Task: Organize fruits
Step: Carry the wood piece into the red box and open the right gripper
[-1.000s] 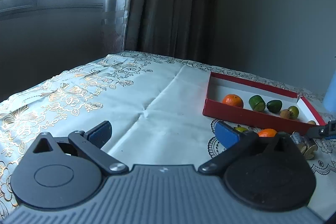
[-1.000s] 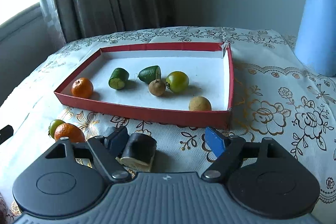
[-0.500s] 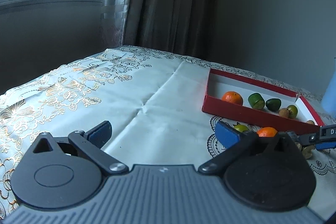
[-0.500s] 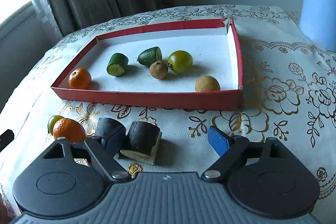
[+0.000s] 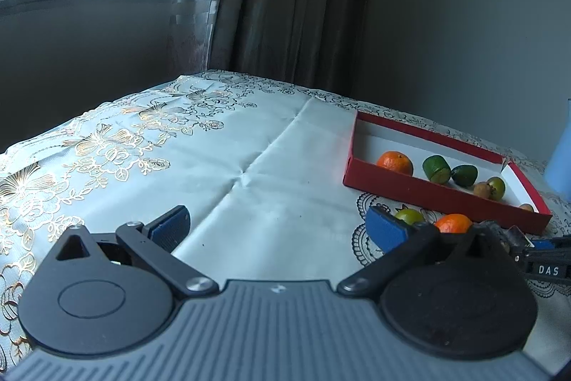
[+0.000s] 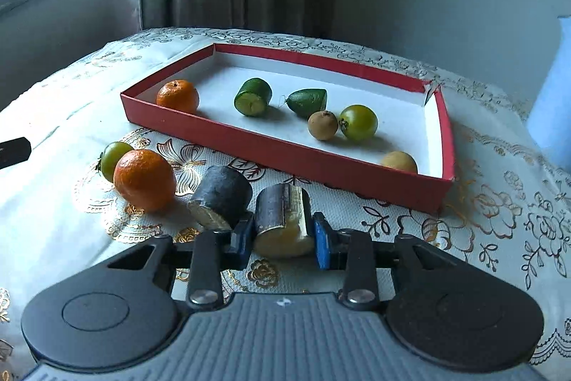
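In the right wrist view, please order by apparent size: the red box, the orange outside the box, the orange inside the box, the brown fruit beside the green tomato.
1. red box
2. orange outside the box, though nearness enlarges it
3. orange inside the box
4. brown fruit

Two mandarins (image 6: 177, 96) (image 6: 144, 179), two green tomatoes (image 6: 358, 123) (image 6: 113, 159), two green fruit halves (image 6: 252, 97) (image 6: 307, 102), two brown longans (image 6: 322, 125) (image 6: 399, 162), two dark-skinned cut pieces (image 6: 220, 197) (image 6: 282, 220), one red tray (image 6: 285, 149).

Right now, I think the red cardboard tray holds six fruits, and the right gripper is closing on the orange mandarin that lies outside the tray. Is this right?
Not quite. The red cardboard tray does hold six fruits, but the right gripper is closing on the dark-skinned cut fruit piece with pale flesh, not on the orange mandarin, which lies untouched to its left. The right wrist view shows this.
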`<state>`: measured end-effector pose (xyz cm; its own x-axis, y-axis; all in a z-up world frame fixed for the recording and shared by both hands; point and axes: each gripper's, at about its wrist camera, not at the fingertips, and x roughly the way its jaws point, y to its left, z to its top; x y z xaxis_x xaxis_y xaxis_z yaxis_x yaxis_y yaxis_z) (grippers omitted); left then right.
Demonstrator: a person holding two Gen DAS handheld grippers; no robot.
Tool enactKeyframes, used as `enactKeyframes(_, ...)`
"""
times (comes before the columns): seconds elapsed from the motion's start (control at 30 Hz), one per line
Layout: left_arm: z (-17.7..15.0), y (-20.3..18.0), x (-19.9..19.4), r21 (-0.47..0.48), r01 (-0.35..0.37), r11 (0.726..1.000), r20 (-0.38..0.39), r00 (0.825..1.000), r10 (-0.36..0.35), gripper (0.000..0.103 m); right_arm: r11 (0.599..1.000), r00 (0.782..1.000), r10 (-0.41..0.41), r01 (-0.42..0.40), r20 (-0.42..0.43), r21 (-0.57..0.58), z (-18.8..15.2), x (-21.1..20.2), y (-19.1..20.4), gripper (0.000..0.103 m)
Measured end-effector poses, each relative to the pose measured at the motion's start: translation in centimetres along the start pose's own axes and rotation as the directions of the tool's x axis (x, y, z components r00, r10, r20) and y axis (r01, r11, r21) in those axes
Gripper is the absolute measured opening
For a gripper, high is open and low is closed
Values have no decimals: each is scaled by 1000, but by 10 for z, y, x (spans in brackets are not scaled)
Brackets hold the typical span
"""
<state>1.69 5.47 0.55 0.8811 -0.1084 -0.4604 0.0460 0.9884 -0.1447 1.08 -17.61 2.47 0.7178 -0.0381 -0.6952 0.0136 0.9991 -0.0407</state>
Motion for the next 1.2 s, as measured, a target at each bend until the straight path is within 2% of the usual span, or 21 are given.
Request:
enactKeyframes(0.13,0,0,1,-3,2,1000,-3,1000,-2,103,999,1000,15,-16,23,38,-4,-2,-5,33)
enactKeyframes(0.27,1,0,1,-2,1,1000,-3,1000,-1,103,996,995,38,-46,89,82,-6,-19,-15,33)
enactKeyframes(0.53,0,0,1,-2,2,1000,-5,1000,-2,103,982,978,60,-94,200,163,17,-47,-45,33)
enactKeyframes(0.83,-1,0,3,-1,6,1000,-17,1000,-6,103,946,961,134,-197,243,257,58,-29,-56,33)
enactKeyframes(1.2,-1,0,4,-1,13,1000,-28,1000,-13,103,945,963,151,-207,225,252,86,15,-38,33)
